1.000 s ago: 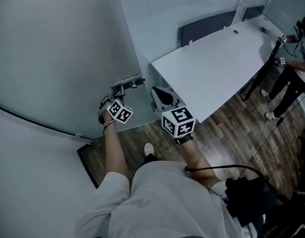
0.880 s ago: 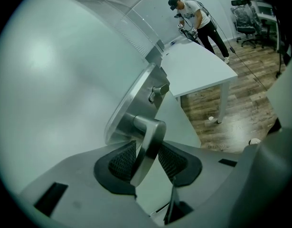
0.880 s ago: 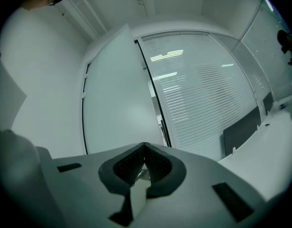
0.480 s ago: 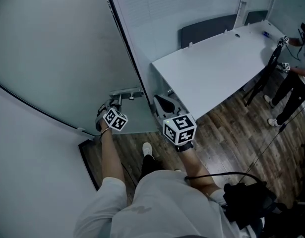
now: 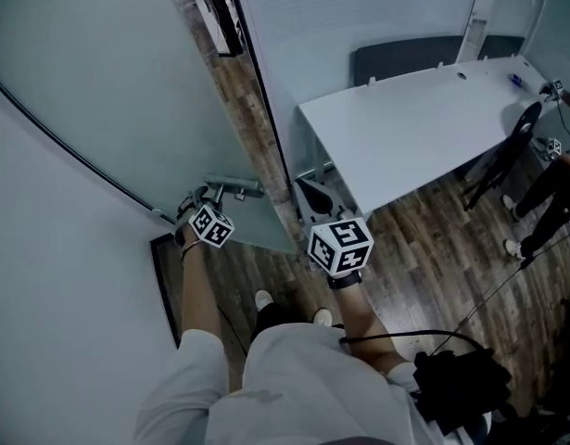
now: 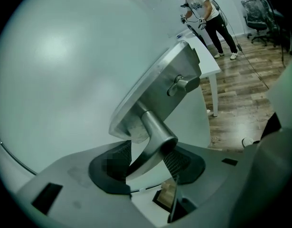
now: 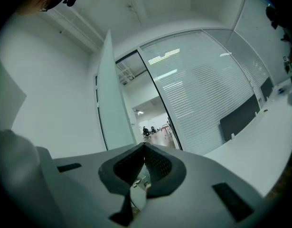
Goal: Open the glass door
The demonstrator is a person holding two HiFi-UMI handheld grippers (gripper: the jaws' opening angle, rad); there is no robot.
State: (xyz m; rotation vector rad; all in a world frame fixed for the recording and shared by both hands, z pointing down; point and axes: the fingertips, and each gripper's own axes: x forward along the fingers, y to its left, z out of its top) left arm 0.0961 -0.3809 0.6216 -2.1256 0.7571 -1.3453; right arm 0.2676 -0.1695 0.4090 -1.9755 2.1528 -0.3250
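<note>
My left tongs (image 6: 148, 161), jaws just widening, sit loosely around the lever handle (image 6: 157, 134) of the glass door (image 5: 108, 109), swung ajar at near left. My right tongs (image 7: 145, 164) are closed and empty, just right of the door's edge.

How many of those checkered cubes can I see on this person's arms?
2. One cube sits at left, near the door handle; the other cube at right, near the table. Others may be hidden.
</note>
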